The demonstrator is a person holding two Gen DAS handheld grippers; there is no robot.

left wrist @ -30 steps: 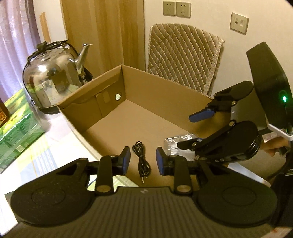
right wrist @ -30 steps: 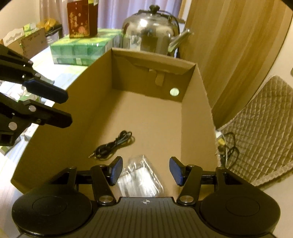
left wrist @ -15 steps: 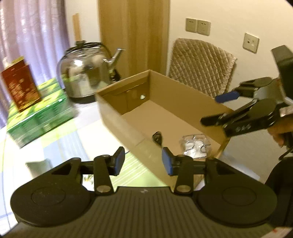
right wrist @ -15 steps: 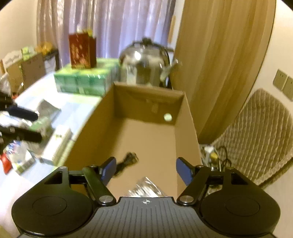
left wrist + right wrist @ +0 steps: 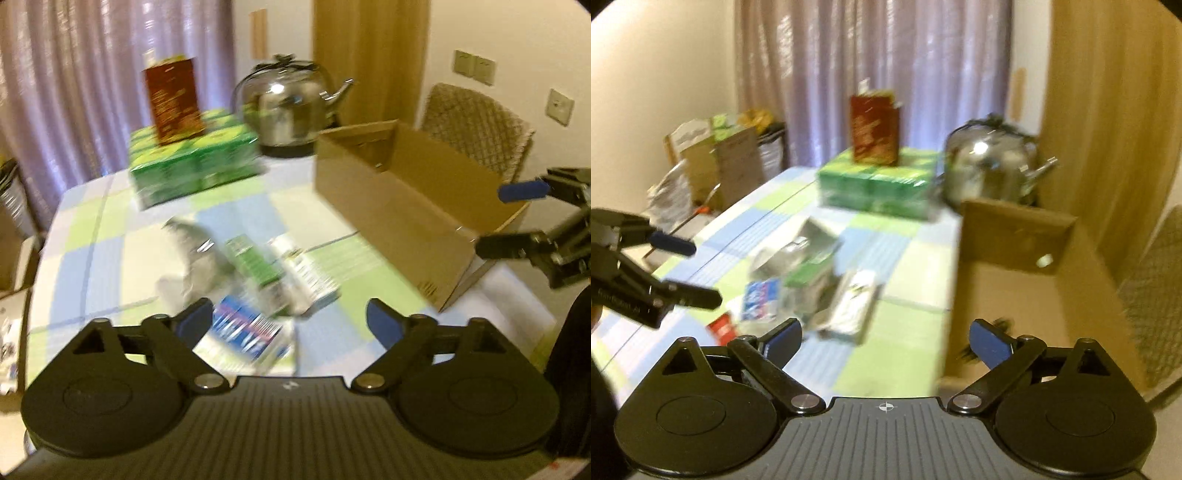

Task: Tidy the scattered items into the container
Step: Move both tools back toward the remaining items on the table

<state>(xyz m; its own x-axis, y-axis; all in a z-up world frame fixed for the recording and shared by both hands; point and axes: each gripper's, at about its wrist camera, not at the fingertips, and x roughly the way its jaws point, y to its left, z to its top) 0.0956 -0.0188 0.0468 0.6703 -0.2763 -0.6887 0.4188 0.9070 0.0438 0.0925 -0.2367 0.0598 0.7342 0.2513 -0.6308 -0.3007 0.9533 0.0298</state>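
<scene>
Here both grippers hang above the table (image 5: 110, 206), empty. The left gripper (image 5: 290, 323) has its jaws spread wide over a blurred heap of packets (image 5: 266, 273). The right gripper (image 5: 886, 338) is likewise wide apart, near the cardboard box (image 5: 1015, 295). The box stands to the right of the heap, with a dark cable (image 5: 999, 325) inside.

Brown cardboard box (image 5: 399, 206), green-and-blue checked tablecloth (image 5: 110, 229), green packs (image 5: 192, 162), silver kettle (image 5: 288, 107).

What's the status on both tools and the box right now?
Left tool open, empty. Right tool open, empty. Cardboard box upright; scattered packets on the tablecloth. Nothing blocking.
</scene>
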